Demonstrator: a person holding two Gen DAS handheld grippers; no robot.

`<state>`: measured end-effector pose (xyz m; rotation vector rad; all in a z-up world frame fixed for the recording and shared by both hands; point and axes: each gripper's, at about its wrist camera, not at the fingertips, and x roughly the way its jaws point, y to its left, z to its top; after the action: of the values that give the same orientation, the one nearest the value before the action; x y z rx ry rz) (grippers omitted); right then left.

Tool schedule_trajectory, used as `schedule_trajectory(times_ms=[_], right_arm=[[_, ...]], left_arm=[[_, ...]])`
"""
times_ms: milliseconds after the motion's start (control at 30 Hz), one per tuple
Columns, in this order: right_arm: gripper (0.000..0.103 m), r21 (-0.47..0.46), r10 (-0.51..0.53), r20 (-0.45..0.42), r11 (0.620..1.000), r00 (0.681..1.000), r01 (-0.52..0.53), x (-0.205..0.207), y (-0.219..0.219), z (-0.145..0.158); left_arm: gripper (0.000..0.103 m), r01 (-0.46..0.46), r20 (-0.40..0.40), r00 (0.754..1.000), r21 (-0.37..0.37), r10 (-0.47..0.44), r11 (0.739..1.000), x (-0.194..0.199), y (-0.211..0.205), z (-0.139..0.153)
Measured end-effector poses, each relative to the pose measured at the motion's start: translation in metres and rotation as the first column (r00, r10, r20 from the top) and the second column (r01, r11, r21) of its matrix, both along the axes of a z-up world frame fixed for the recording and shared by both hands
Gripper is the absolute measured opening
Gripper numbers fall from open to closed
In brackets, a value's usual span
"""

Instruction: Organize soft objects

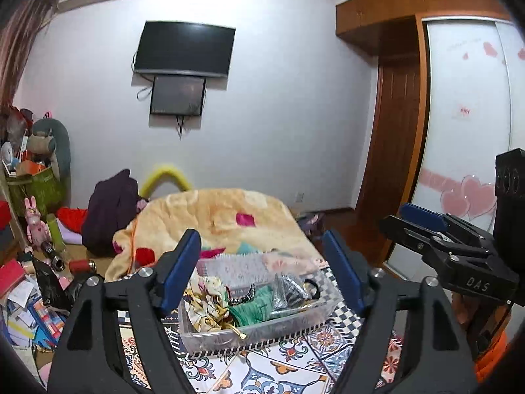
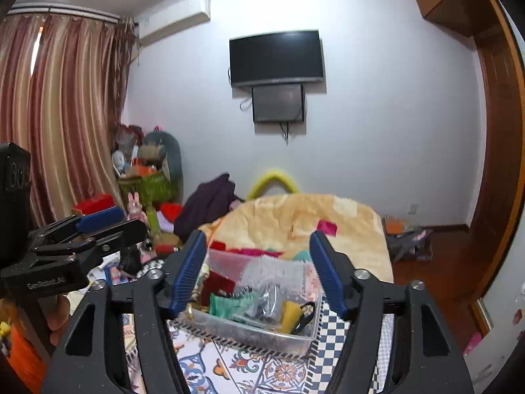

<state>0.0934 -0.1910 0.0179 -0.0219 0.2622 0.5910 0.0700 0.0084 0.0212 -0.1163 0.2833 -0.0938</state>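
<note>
Both grippers up off the bed, pointing roughly level at the far wall. Our left gripper [image 1: 262,269] has its jaws spread wide, blue pads well apart, nothing between them; the clear plastic bin [image 1: 256,328] just shows through the gap, further off. Our right gripper [image 2: 259,272] is the same: jaws wide, nothing pinched, pads touching nothing. The bin sits on the patterned sheet [image 1: 288,361] near the bed's close edge and is loaded with soft stuff: a floral yellow cloth [image 1: 203,305] at its left end, a green fabric piece [image 1: 252,312] mid-bin, a silvery crinkled item [image 1: 288,289] to the right, and a yellow and black item [image 2: 295,318] at the right end in the right wrist view. Behind the bin a cream blanket [image 1: 213,213] covers the rest of the bed. Each wrist view catches the other gripper at its edge. TV [image 2: 277,57] on the wall, curtain [image 2: 59,108] left, wardrobe [image 1: 466,105] right.
</note>
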Motion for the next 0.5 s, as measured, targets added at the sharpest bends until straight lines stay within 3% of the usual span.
schedule_trajectory(times_ms=[233, 367, 500], right_arm=[[0.088, 0.029, -0.007, 0.043, 1.0, 0.999, 0.005, -0.011, 0.0, 0.008], [0.102, 0.042, -0.031, 0.061, 0.999, 0.998, 0.028, -0.014, 0.001, 0.006], [0.103, 0.045, -0.033, 0.057, 0.999, 0.998, 0.031, -0.015, 0.001, 0.003]], left_arm=[[0.102, -0.02, 0.047, 0.999, 0.0, 0.02, 1.0, -0.021, 0.003, 0.011], [0.102, -0.016, 0.039, 0.999, -0.006, 0.016, 1.0, -0.019, 0.005, 0.011], [0.102, -0.023, 0.039, 0.999, 0.007, 0.022, 1.0, -0.019, 0.004, 0.01]])
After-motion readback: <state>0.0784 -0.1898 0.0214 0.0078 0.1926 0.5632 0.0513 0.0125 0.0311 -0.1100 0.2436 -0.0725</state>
